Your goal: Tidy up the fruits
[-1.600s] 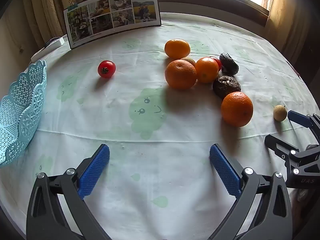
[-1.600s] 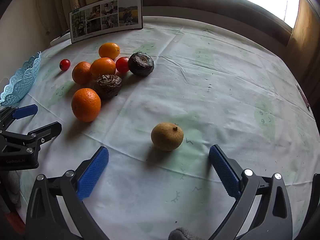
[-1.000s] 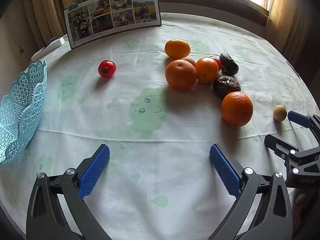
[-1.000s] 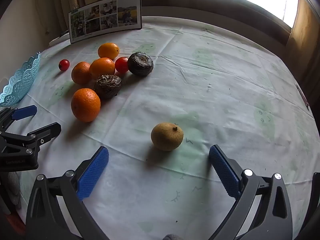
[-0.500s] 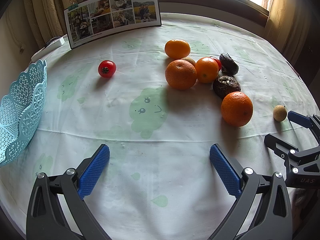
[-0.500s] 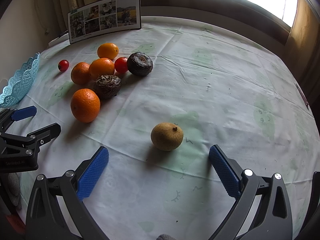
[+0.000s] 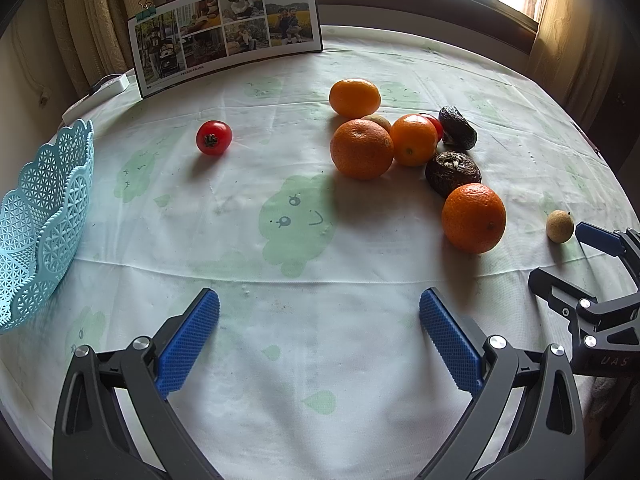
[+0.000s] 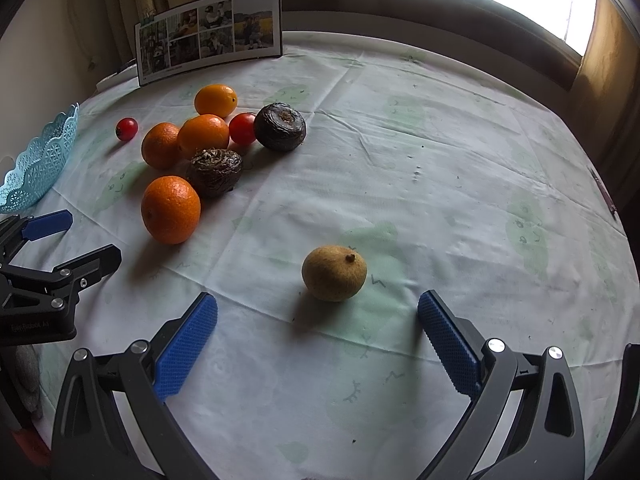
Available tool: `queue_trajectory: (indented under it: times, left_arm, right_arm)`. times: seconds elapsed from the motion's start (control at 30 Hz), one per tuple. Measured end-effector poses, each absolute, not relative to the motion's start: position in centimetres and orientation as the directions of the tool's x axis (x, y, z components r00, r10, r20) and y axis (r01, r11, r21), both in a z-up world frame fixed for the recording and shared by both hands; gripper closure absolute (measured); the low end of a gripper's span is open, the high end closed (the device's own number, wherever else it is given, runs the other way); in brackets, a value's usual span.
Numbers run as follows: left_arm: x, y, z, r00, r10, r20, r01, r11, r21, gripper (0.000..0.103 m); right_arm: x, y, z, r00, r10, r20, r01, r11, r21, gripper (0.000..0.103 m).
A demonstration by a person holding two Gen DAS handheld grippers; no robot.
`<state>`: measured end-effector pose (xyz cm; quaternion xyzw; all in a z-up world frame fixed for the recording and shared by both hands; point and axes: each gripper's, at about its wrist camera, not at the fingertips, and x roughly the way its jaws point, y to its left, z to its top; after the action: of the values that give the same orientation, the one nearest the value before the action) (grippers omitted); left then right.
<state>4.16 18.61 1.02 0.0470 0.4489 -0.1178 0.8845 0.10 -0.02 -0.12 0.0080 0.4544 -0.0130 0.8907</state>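
Fruits lay loose on a round surface covered with a pale cloth printed with green cartoon shapes, none yet gathered. Four oranges, with the nearest orange apart from the rest, two dark wrinkled fruits and a red tomato sat clustered toward the far middle. A second small tomato sat alone, closer to the left edge. A blue lattice basket stood at the left edge, apparently empty and probably meant to receive the fruit, though its inside was not fully visible. A small tan fruit rested by itself near the right front edge.

The right tool hovered low over the surface, its blue-padded jaws spread wide and holding nothing, with the tan fruit just ahead between them; it looked lined up for that pick. The left tool was level and pointed toward the cluster, jaws equally wide and empty, over bare cloth near the front edge. A board of photographs stood at the far edge under a window.
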Motion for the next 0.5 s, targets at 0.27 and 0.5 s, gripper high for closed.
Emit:
queue_trajectory:
  times: [0.27,0.5]
  left_arm:
    - [4.14,18.65,0.99,0.569,-0.166,-0.805,0.251,0.968,-0.023,0.002]
    - [4.13,18.67,0.93,0.570,-0.166,-0.805,0.250,0.968,-0.023,0.002]
  right_arm:
    - [-0.06,0.03,-0.06,0.587,-0.019,-0.809,0.043,0.999,0.007,0.005]
    - [-0.07,0.02,-0.07,0.586,-0.017,-0.810,0.042,0.999,0.009,0.005]
